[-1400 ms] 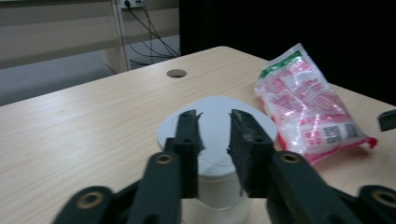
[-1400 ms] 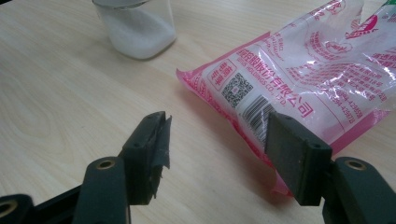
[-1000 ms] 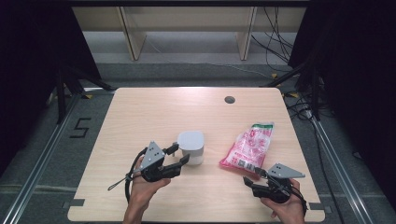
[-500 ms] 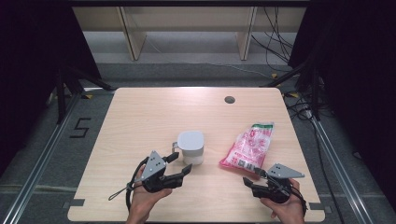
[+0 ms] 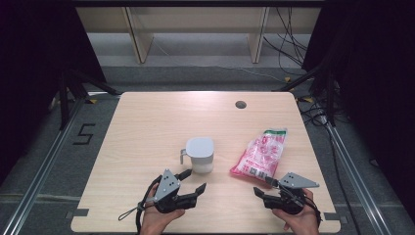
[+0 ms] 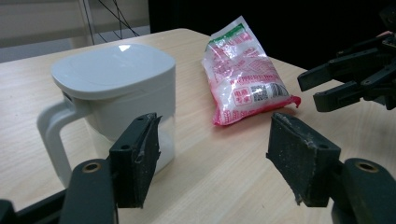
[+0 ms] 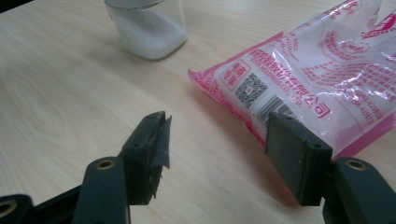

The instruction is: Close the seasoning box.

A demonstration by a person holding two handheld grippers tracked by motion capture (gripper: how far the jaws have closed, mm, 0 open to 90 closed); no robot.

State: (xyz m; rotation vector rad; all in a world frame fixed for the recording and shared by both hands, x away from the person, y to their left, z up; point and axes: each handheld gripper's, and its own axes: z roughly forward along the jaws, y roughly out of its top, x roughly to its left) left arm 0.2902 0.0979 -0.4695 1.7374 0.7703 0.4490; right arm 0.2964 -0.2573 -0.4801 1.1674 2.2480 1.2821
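A white lidded jug [image 5: 199,154] with a clear body and a side handle stands upright near the middle of the wooden table [image 5: 161,122]. Right of it lies a pink-and-clear plastic bag [image 5: 260,155]. My left gripper [image 5: 195,179] sits just in front of the jug, apart from it. Its jaws have just been opening, with nothing between them. In the left gripper view the left gripper [image 6: 212,135] faces the jug [image 6: 116,84] and the bag [image 6: 243,79]. My right gripper [image 5: 262,186] is open at the bag's near end. In the right gripper view the right gripper [image 7: 217,126] has the bag's corner [image 7: 327,79] beside its right jaw, untouched.
A round cable hole [image 5: 240,104] sits at the table's far right. Both hands rest near the table's front edge. Beyond the far edge stand pale shelf legs [image 5: 139,41], and loose cables [image 5: 288,54] lie on the floor. A "5" mark [image 5: 84,133] is on the floor at left.
My left gripper has drawn back from the jug toward the near edge and sunk lower, its jaws spreading wider. The right gripper, the jug and the bag have stayed put.
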